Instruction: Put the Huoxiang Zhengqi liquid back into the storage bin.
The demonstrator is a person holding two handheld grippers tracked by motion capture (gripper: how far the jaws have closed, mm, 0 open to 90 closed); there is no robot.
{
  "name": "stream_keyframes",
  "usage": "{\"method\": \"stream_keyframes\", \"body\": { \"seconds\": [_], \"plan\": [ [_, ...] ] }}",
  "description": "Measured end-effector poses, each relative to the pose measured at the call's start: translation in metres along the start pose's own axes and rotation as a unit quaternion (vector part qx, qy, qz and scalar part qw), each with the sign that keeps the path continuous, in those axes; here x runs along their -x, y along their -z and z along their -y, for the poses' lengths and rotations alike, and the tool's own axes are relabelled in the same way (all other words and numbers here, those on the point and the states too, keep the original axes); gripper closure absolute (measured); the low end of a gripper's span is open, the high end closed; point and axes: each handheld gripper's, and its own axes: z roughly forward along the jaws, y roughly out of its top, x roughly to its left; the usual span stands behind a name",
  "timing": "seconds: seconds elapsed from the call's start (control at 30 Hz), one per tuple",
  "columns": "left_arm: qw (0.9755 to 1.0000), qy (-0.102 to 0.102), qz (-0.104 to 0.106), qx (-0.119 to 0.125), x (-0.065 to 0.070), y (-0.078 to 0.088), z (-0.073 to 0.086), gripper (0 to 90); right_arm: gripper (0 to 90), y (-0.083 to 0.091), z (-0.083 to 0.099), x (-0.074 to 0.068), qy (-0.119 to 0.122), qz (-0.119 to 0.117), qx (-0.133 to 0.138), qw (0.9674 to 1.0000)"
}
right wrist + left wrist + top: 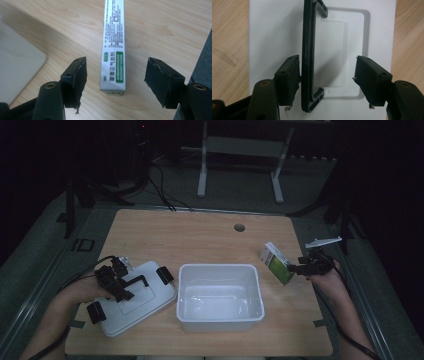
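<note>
One white lid (137, 300) lies at the lower left of the high view, carrying three black fittings: one raised handle (134, 282) at its middle and two clips (164, 274) at opposite ends. The left gripper (116, 285) hangs over that lid, its forearm entering from the bottom left corner and angled up toward the middle. The left gripper view adds what the high view blurs: the handle (308, 57) stands upright between the jaws, the left jaw just against it, the right jaw well apart, so the jaws are apart and clamp nothing. At centre sits one white bin (220, 296), open at the top. To the right of it stands one small green-and-white box (276, 263), tilted on the one wooden table (200, 235). At the right edge, the right gripper (300, 268) points leftward at that box, hand behind it, forearm rising from the lower right corner. In the right gripper view the box (113, 47) lies lengthwise between the spread jaws with clear gaps either side; whether it rests flat or leans is hard to tell there. That view also catches a corner of the bin (17, 65) at its left.
</note>
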Motion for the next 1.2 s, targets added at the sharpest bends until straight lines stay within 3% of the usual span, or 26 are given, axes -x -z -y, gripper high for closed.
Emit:
{"method": "stream_keyframes", "body": {
  "seconds": [0.27, 0.53, 0.7, 0.83, 0.97, 1.1, 1.2],
  "plan": [
    [1.0000, 0.000, -0.001, -0.002, -0.001, 0.000, 0.002, 37.2, 34.5, -0.020, -0.014, 0.003, 0.013, -0.006, -0.065, 0.9978],
    [1.0000, -0.003, 0.001, -0.008, 0.000, -0.003, 0.002, 37.3, 46.3, -0.035, -0.024, 0.003, 0.016, 0.000, -0.131, 0.9912],
    [0.9999, -0.003, 0.001, -0.011, 0.000, -0.005, 0.003, 37.2, 55.0, -0.042, -0.026, 0.003, 0.022, -0.015, -0.157, 0.9872],
    [0.9999, -0.003, 0.002, -0.014, -0.001, -0.005, 0.003, 37.2, 56.2, -0.049, -0.026, 0.001, 0.027, -0.017, -0.180, 0.9831],
    [0.9999, 0.000, 0.003, -0.016, -0.001, -0.004, 0.005, 37.2, 56.5, -0.053, -0.027, 0.001, 0.024, -0.016, -0.192, 0.9809],
    [0.9999, 0.000, 0.003, -0.013, -0.001, -0.005, 0.005, 37.2, 56.7, -0.057, -0.030, -0.001, 0.033, -0.011, -0.213, 0.9765],
    [0.9999, -0.002, 0.005, -0.014, -0.001, -0.006, 0.004, 37.2, 61.7, -0.058, -0.032, -0.001, 0.038, 0.002, -0.220, 0.9748]
  ]
}}
